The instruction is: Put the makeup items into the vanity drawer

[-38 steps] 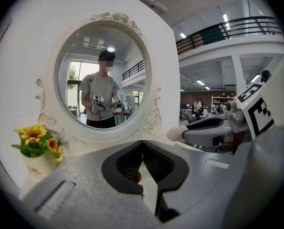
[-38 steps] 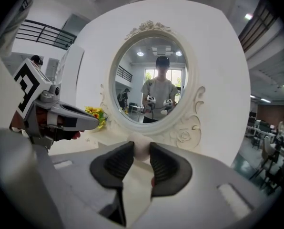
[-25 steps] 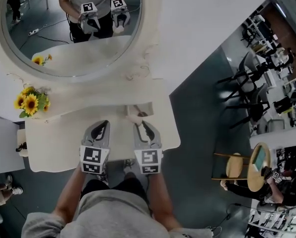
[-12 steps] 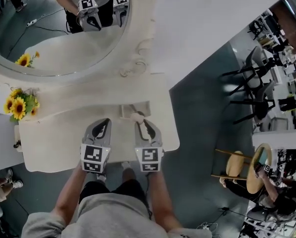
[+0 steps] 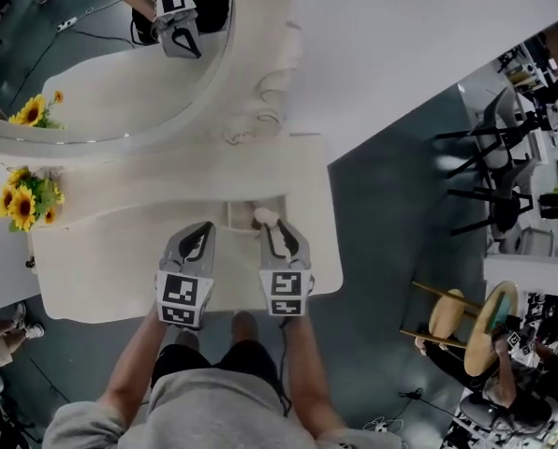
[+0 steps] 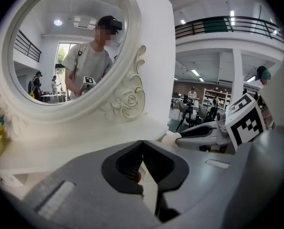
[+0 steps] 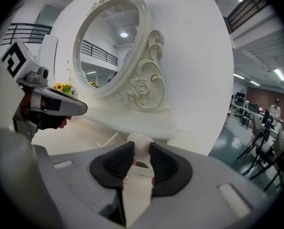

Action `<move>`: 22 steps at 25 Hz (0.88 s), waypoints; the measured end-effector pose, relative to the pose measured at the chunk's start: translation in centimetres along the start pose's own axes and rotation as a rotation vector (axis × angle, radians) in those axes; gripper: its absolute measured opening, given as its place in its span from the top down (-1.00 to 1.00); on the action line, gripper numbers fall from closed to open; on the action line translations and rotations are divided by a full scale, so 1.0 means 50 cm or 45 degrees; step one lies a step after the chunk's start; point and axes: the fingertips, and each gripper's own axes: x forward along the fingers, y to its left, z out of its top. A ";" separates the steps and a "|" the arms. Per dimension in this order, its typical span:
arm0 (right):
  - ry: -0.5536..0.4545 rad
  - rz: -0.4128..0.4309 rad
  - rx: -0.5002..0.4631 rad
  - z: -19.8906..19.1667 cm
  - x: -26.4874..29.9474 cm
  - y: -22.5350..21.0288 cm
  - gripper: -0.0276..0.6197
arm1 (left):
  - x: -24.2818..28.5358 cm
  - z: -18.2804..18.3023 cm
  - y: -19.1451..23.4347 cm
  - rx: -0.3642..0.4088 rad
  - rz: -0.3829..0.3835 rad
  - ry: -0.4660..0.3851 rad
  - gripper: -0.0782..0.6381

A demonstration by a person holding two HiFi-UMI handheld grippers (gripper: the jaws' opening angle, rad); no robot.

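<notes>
The cream vanity top (image 5: pixel 120 251) carries a small rectangular drawer opening (image 5: pixel 242 215) near its middle. My right gripper (image 5: pixel 270 224) is shut on a pale, rounded makeup puff (image 5: pixel 263 217) right at that opening's right side. In the right gripper view the puff (image 7: pixel 142 146) is pinched between the dark pads (image 7: pixel 163 163). My left gripper (image 5: pixel 198 235) hovers over the vanity top to the left of the opening, jaws shut with nothing in them. The left gripper view shows its tips (image 6: pixel 141 148) meeting, with the right gripper (image 6: pixel 173 138) and the puff (image 6: pixel 169 137) off to the right.
A big oval mirror (image 5: pixel 101 73) in a carved white frame stands behind the top. Sunflowers (image 5: pixel 22 204) sit at the far left. The vanity's right edge (image 5: pixel 335 241) drops to grey floor; chairs (image 5: pixel 490 185) and a round stool (image 5: pixel 447 318) stand farther right.
The head view has swung, so the mirror and flowers sit higher and farther left. Both grippers keep their places over the vanity front; the right one still holds the puff.
</notes>
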 end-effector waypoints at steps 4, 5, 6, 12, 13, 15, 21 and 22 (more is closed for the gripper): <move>0.028 0.000 0.009 -0.016 0.023 -0.015 0.57 | 0.018 -0.011 -0.004 -0.011 0.005 0.022 0.75; 0.035 0.001 0.010 -0.020 0.028 -0.018 0.57 | 0.021 -0.013 -0.006 -0.015 0.006 0.027 0.75; 0.041 0.003 0.010 -0.023 0.032 -0.022 0.57 | 0.023 -0.016 -0.007 -0.019 0.007 0.032 0.75; 0.043 0.007 0.033 -0.031 0.047 -0.028 0.51 | 0.029 -0.026 -0.011 -0.028 0.013 0.049 0.75; 0.039 0.007 0.038 -0.032 0.048 -0.029 0.49 | 0.029 -0.028 -0.012 -0.028 0.014 0.049 0.75; 0.028 0.012 0.044 -0.032 0.047 -0.027 0.41 | 0.028 -0.030 -0.014 -0.029 0.016 0.052 0.75; 0.022 0.030 0.048 -0.030 0.035 -0.022 0.36 | 0.016 -0.028 -0.020 -0.027 0.022 0.049 0.75; 0.018 0.031 0.047 -0.028 0.033 -0.021 0.36 | 0.013 -0.026 -0.020 -0.026 0.024 0.045 0.75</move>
